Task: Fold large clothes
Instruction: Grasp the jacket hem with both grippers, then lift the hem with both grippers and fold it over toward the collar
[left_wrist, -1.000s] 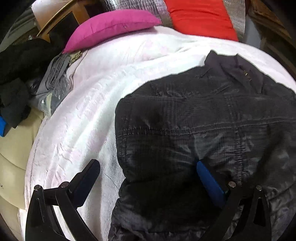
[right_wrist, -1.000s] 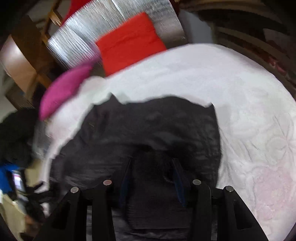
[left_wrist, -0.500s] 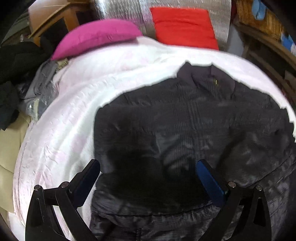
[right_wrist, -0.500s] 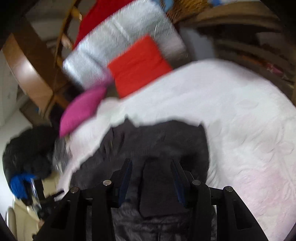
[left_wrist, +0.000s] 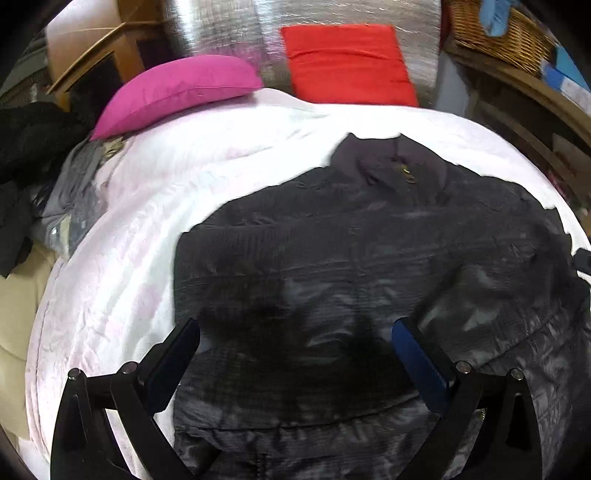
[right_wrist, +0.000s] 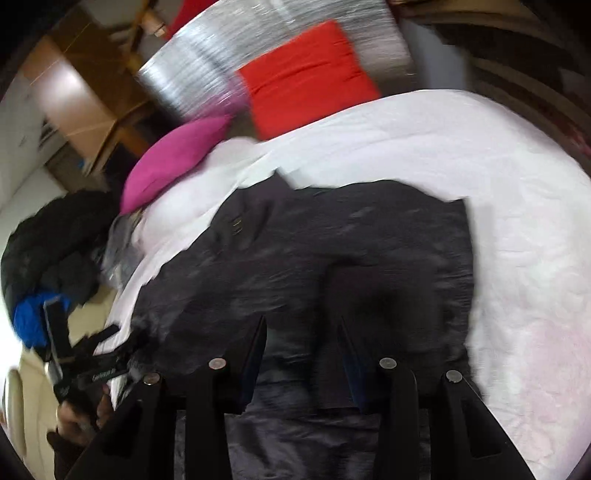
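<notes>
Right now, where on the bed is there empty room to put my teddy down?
Bare white bedspread lies left of the black jacket, below the pink pillow. More lies bare right of the jacket in the right wrist view. The far left edge is crowded with piled clothes.

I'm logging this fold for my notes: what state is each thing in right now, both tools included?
black jacket: spread out on the white bedcover, collar at the far end.
left tool: open, empty, above the jacket.
right tool: jaws closing, dark fabric between them; grip unclear.
pink pillow: lying at the bedcover's far edge.
red cushion: propped upright.
dark clothes pile: heaped, unfolded.
</notes>
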